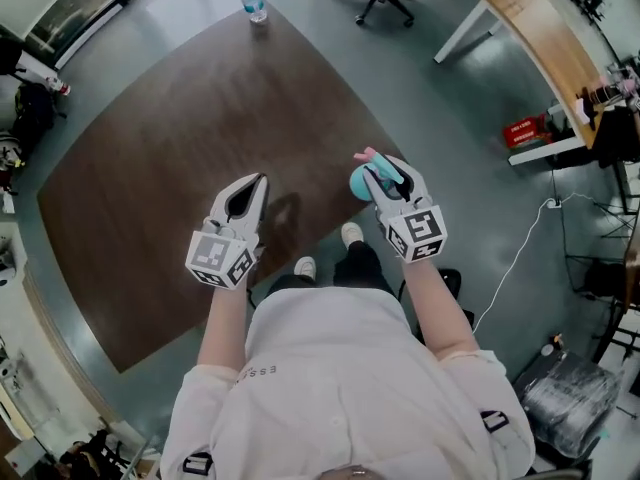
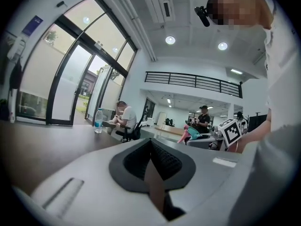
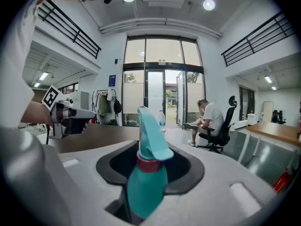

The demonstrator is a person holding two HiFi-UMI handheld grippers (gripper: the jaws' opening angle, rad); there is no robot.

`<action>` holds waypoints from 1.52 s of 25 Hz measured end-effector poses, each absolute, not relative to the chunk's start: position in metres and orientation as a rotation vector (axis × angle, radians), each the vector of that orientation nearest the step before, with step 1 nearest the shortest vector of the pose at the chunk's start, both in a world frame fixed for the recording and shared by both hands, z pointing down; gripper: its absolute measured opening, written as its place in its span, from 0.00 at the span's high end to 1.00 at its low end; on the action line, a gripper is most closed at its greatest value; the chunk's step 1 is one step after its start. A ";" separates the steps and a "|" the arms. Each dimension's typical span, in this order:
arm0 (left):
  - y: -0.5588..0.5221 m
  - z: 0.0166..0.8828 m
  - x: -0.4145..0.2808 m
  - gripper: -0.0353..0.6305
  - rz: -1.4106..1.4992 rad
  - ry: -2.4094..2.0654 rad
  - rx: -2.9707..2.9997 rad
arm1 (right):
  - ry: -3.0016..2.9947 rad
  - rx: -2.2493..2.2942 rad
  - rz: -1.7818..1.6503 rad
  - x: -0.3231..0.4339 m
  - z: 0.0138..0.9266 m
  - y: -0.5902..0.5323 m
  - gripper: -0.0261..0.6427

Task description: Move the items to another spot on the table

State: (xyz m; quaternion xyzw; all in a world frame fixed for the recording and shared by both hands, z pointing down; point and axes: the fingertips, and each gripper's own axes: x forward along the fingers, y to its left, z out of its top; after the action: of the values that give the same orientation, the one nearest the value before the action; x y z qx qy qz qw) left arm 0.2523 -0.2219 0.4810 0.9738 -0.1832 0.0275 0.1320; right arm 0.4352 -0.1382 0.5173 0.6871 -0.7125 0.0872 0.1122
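Presently my right hand-held gripper (image 1: 385,175) clamps the teal spray bottle (image 3: 143,187), lifted off the bench (image 1: 170,188) near its edge, ready for carrying. My left hand-held gripper (image 1: 258,181) hovers closed, empty.

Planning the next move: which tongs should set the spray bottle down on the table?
Right. The right tongs grip the teal spray bottle at the edge of the table; the left tongs are shut and empty.
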 end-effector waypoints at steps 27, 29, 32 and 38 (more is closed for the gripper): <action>-0.283 0.524 0.283 0.92 0.008 -1.315 2.534 | -2.534 1.347 0.132 0.459 0.585 -0.302 0.73; -0.282 0.525 0.280 0.92 0.003 -1.327 2.535 | -2.552 1.358 0.150 0.458 0.585 -0.303 0.73; -0.280 0.525 0.276 0.92 -0.003 -1.333 2.524 | -2.562 1.372 0.192 0.457 0.585 -0.305 0.73; -0.269 0.519 0.270 0.92 -0.002 -1.294 2.523 | -2.502 1.565 0.242 0.479 0.570 -0.302 0.52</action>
State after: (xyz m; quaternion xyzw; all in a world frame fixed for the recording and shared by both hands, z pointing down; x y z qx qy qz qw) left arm 0.2702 -0.2687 0.5191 0.8794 -0.4511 -0.0006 0.1526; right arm 0.4790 -0.3018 0.5696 0.5263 -0.8416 0.0816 0.0900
